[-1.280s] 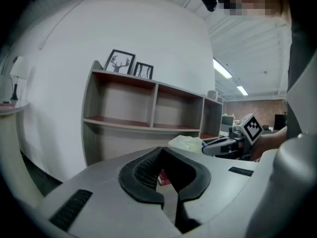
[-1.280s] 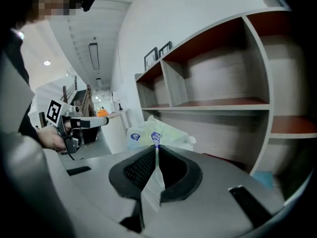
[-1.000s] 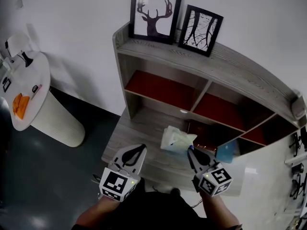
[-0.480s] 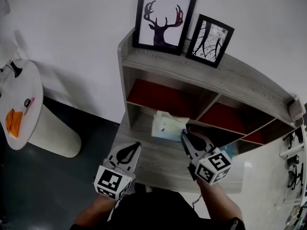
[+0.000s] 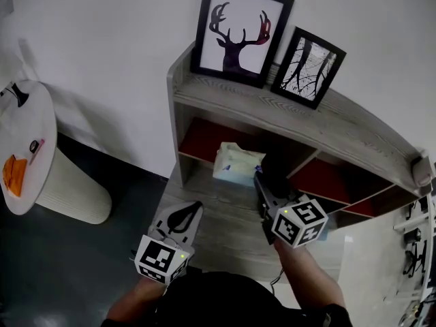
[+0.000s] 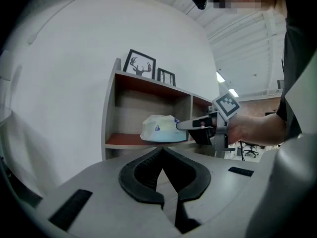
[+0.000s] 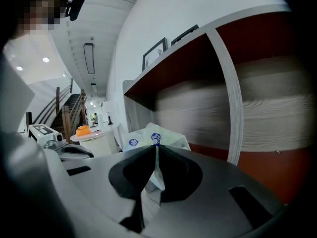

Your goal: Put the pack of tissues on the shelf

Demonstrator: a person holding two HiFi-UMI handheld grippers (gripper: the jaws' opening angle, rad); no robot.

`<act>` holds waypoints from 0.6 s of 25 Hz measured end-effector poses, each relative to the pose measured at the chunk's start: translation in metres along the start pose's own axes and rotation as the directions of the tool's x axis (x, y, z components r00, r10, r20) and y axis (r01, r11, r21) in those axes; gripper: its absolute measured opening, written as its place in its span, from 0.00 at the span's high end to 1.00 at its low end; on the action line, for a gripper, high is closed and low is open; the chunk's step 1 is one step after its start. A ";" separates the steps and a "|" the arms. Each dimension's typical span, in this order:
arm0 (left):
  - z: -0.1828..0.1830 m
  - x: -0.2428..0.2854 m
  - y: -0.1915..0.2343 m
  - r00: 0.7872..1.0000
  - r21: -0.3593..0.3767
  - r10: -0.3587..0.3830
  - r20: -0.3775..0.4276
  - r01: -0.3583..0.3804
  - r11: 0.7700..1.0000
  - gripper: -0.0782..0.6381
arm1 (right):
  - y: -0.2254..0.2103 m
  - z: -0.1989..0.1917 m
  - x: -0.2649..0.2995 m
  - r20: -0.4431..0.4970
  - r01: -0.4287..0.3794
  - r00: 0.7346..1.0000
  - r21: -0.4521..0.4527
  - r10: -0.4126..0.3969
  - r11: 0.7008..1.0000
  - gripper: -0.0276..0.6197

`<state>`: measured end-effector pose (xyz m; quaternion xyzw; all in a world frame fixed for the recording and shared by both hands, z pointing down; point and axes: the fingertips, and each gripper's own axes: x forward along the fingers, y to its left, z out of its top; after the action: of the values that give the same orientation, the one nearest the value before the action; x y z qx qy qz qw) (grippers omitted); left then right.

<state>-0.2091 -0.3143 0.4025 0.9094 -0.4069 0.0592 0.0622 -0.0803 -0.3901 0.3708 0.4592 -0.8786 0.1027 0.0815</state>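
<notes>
The pale green and white pack of tissues (image 5: pixel 236 163) hangs in the air at the mouth of the left red-floored compartment of the grey wooden shelf (image 5: pixel 286 118). My right gripper (image 5: pixel 259 180) is shut on the wrapper at the pack's right end, seen close up as the pack of tissues (image 7: pixel 153 139) pinched between the black jaws. My left gripper (image 5: pixel 182 218) is shut and holds nothing, low over the shelf's bottom board, left of the right one. From it I see the pack of tissues (image 6: pixel 159 130) and the right gripper (image 6: pixel 184 125) before the shelf.
Two framed pictures, a deer (image 5: pixel 240 33) and tree branches (image 5: pixel 307 67), stand on the shelf top. A blue item (image 5: pixel 325 228) lies low right, mostly hidden by my right gripper. A round white side table (image 5: pixel 27 152) with an orange thing (image 5: pixel 12 172) stands at left.
My right gripper has carried the pack of tissues up and forward, from over the bottom board to the mouth of the left compartment. The left gripper has stayed in place.
</notes>
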 end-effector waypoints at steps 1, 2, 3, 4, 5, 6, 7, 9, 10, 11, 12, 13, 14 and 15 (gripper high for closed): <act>0.000 0.001 0.002 1.000 -0.004 0.002 -0.002 -0.002 1.000 0.87 | -0.003 0.001 0.004 -0.001 0.008 1.000 0.003 -0.008 1.000 0.91; -0.001 0.003 0.003 1.000 -0.007 0.004 -0.005 -0.004 1.000 0.87 | -0.006 0.002 0.009 -0.003 0.016 1.000 0.004 -0.016 1.000 0.91; -0.002 0.004 0.005 1.000 -0.009 0.006 -0.008 -0.006 1.000 0.87 | -0.009 0.003 0.014 -0.005 0.023 1.000 0.005 -0.023 1.000 0.91; -0.003 0.005 0.007 1.000 -0.011 0.007 -0.010 -0.007 1.000 0.87 | -0.011 0.004 0.020 -0.007 0.032 0.999 0.006 -0.032 0.999 0.91; -0.004 0.006 0.009 1.000 -0.013 0.009 -0.012 -0.009 1.000 0.87 | -0.014 0.004 0.025 -0.008 0.043 0.999 0.008 -0.043 0.999 0.91; -0.005 0.008 0.011 1.000 -0.016 0.011 -0.013 -0.011 1.000 0.87 | -0.016 0.005 0.030 -0.008 0.055 0.998 0.008 -0.055 0.998 0.91; -0.006 0.009 0.012 1.000 -0.020 0.012 -0.015 -0.012 1.000 0.87 | -0.018 0.006 0.034 -0.009 0.066 0.998 0.007 -0.066 0.998 0.91; -0.008 0.010 0.015 1.000 -0.026 0.011 -0.018 -0.012 1.000 0.87 | -0.020 0.006 0.042 -0.015 0.081 0.997 0.006 -0.081 0.997 0.91; -0.008 0.011 0.016 1.000 -0.028 0.012 -0.019 -0.012 1.000 0.87 | -0.020 0.006 0.045 -0.020 0.084 0.996 0.006 -0.084 0.996 0.91; -0.008 0.011 0.017 1.000 -0.031 0.013 -0.020 -0.013 0.999 0.87 | -0.019 0.006 0.048 -0.025 0.081 0.996 0.004 -0.081 0.997 0.91; -0.008 0.011 0.019 1.000 -0.033 0.015 -0.019 -0.016 0.999 0.87 | -0.018 0.006 0.051 -0.029 0.075 0.997 0.003 -0.075 0.997 0.91; -0.008 0.011 0.021 1.000 -0.034 0.017 -0.017 -0.018 0.999 0.87 | -0.016 0.006 0.054 -0.032 0.068 0.997 0.002 -0.068 0.998 0.91; -0.008 0.011 0.023 1.000 -0.034 0.019 -0.015 -0.020 0.999 0.87 | -0.015 0.005 0.056 -0.034 0.063 0.997 0.001 -0.063 0.998 0.91; -0.008 0.010 0.025 1.000 -0.034 0.021 -0.013 -0.021 0.999 0.87 | -0.014 0.005 0.058 -0.036 0.062 0.997 0.000 -0.061 0.998 0.91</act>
<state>-0.2216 -0.3368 0.4131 0.9035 -0.4170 0.0584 0.0799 -0.1020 -0.4452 0.3812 0.4841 -0.8624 0.1088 0.1002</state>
